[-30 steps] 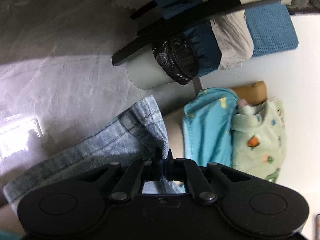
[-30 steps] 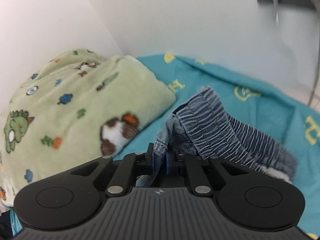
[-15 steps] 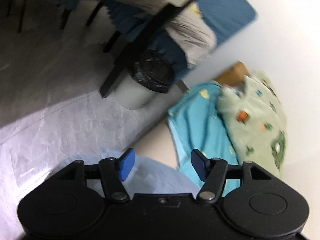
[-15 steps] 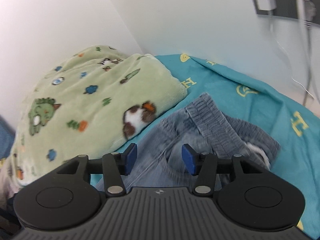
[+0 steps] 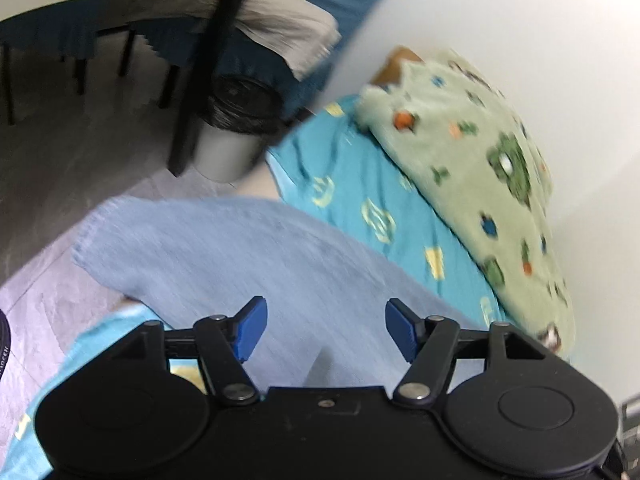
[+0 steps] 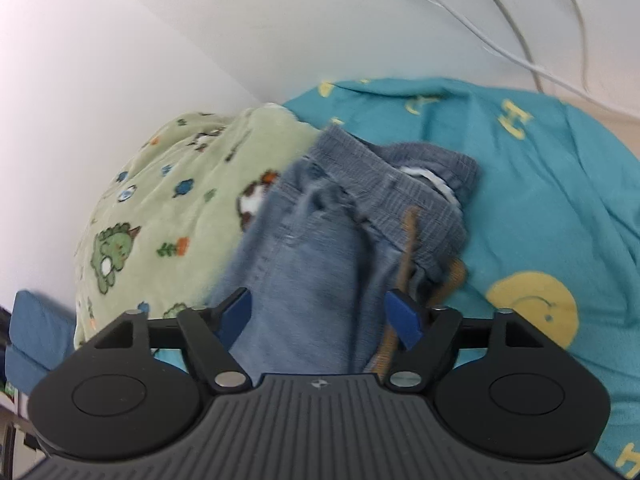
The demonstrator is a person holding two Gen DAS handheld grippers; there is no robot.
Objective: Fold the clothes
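- Left wrist view: your left gripper [image 5: 322, 330] was pinched on the denim hem a second ago; now its blue pads [image 5: 250, 326] stand apart and are widening, with nothing pressed between them. The jeans [image 5: 240, 256] lie spread below and ahead of the jaws, on the teal sheet [image 5: 360, 184], with one pale leg end reaching past the bed edge toward the grey floor [image 5: 48, 160]. The green dinosaur blanket [image 5: 480, 168] lies beside them against the wall.
- That release suggests the leg has been laid down, so this fold stroke looks finished on your side.
- Right wrist view: your right gripper [image 6: 320, 316] has let go as well; a second ago it clamped the waistband, now the jaws are spreading and empty. The jeans [image 6: 312, 264] stretch away from it, the elastic waistband bunched at the far end, its edge touching the blanket [image 6: 168, 208].
- The waistband still looks rumpled; judge whether it needs smoothing before your next fold.
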